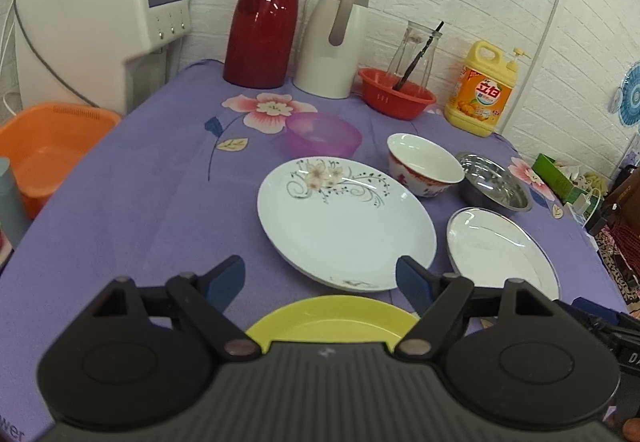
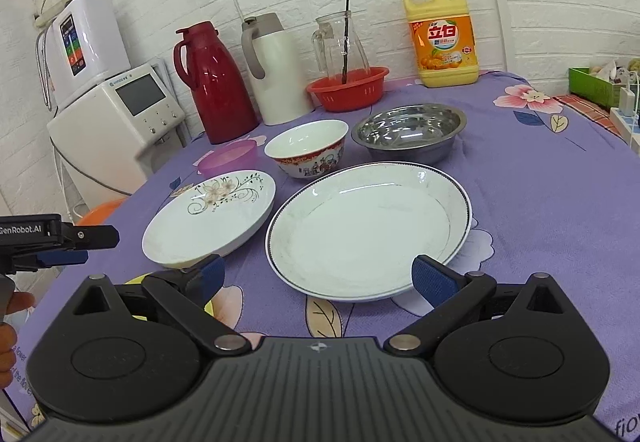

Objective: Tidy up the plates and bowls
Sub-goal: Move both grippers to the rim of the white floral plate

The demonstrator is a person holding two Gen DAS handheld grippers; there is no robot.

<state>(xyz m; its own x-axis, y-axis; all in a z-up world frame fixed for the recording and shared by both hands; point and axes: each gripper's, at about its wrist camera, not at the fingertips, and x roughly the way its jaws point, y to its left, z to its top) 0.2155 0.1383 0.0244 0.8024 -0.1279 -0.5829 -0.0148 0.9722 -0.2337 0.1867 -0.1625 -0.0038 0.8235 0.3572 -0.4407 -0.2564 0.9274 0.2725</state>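
On the purple flowered cloth lie a flower-patterned white plate [image 1: 344, 222] [image 2: 212, 218], a dark-rimmed white plate [image 1: 500, 250] [image 2: 368, 230], a red-patterned white bowl [image 1: 424, 168] [image 2: 308, 148], a steel bowl [image 1: 496, 182] [image 2: 408, 130], a purple plastic bowl [image 1: 322, 134] [image 2: 228, 158] and a yellow-green plate [image 1: 332, 320] under my left gripper. My left gripper [image 1: 320, 278] is open and empty, just short of the flower plate's near rim. My right gripper [image 2: 316, 274] is open and empty at the dark-rimmed plate's near edge. The left gripper also shows in the right wrist view [image 2: 80, 246].
At the back stand a red thermos [image 1: 264, 18], a white thermos [image 1: 336, 38], a red basket [image 1: 396, 94] holding a glass jug, and a yellow detergent bottle [image 1: 482, 90]. A white appliance [image 1: 100, 26] and an orange basin [image 1: 48, 146] are beyond the table's left edge.
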